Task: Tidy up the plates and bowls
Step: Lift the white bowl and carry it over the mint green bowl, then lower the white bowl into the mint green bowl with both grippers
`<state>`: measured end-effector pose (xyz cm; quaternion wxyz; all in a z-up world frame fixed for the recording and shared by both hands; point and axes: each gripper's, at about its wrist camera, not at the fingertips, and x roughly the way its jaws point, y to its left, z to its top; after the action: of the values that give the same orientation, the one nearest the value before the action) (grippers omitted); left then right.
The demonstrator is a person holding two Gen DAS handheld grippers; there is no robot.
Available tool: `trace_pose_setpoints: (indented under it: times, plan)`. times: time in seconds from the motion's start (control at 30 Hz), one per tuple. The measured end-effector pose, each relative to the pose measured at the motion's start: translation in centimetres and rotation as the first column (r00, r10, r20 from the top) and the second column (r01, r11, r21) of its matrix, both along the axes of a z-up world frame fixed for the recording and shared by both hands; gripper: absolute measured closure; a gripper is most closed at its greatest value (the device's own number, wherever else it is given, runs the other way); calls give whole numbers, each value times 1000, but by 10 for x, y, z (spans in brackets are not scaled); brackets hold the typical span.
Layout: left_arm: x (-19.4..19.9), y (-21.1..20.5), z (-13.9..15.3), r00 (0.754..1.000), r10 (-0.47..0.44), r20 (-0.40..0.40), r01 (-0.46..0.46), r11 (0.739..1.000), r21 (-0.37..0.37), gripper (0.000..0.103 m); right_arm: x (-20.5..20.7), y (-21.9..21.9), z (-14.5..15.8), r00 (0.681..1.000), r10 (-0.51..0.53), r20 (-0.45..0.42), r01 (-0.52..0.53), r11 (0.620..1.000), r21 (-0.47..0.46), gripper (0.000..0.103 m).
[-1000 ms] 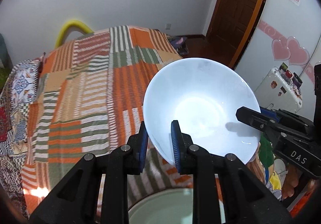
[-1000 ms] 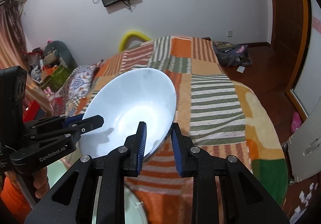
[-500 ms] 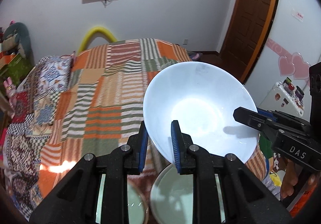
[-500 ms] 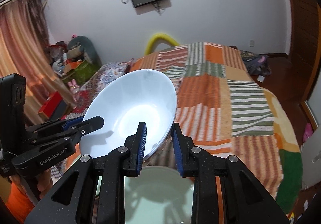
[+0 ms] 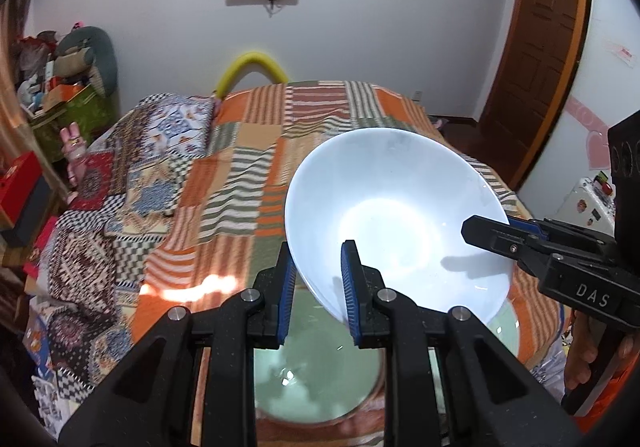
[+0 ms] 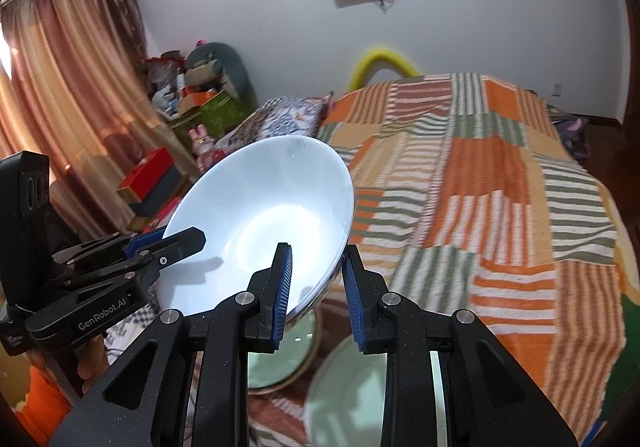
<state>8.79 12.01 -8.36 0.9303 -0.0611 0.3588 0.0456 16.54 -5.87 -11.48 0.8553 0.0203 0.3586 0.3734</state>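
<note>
A large white bowl [image 5: 392, 219] hangs tilted above the bed, gripped at its rim from two sides. My left gripper [image 5: 318, 267] is shut on its near-left rim, one blue pad inside and one outside. My right gripper [image 6: 316, 259] is shut on the opposite rim of the same bowl [image 6: 272, 207]. Each gripper shows in the other's view: the right gripper [image 5: 480, 229] and the left gripper [image 6: 188, 241]. Below the bowl lie two pale green plates, one plate [image 5: 316, 379] under my left fingers and a second plate [image 5: 506, 327] partly hidden by the bowl.
The plates rest on a bed with an orange, green and white patchwork blanket [image 5: 240, 175]. Boxes and soft toys [image 5: 24, 183] crowd the left side by a curtain [image 6: 60, 87]. A wooden door [image 5: 540, 27] stands at the right. A hand [image 5: 584, 363] holds the right gripper.
Both grippers have carried the bowl sideways over the bed, and the views have swung to take in the left of the room. The green plates have come into view beneath the bowl.
</note>
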Motion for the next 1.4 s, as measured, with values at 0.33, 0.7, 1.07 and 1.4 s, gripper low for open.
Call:
trace_pose_setpoints:
  times: [0.33, 0.7, 1.07, 1.4]
  plan:
    - [-27, 30, -30, 997, 58, -60, -59, 998, -21, 81, -19, 35, -21, 996, 77, -44, -79, 996, -43, 78]
    - [-34, 47, -67, 988, 76, -133, -86, 994, -69, 81, -29, 49, -46, 991, 92, -98, -100, 991, -86, 78]
    - [-36, 54, -92, 977, 95, -191, -115, 989, -96, 81, -34, 57, -70, 982, 103, -156, -123, 985, -120, 78]
    - [-33, 53, -109, 968, 108, -226, -126, 990, -70, 81, -33, 60, -86, 976, 102, -191, -131, 980, -147, 78]
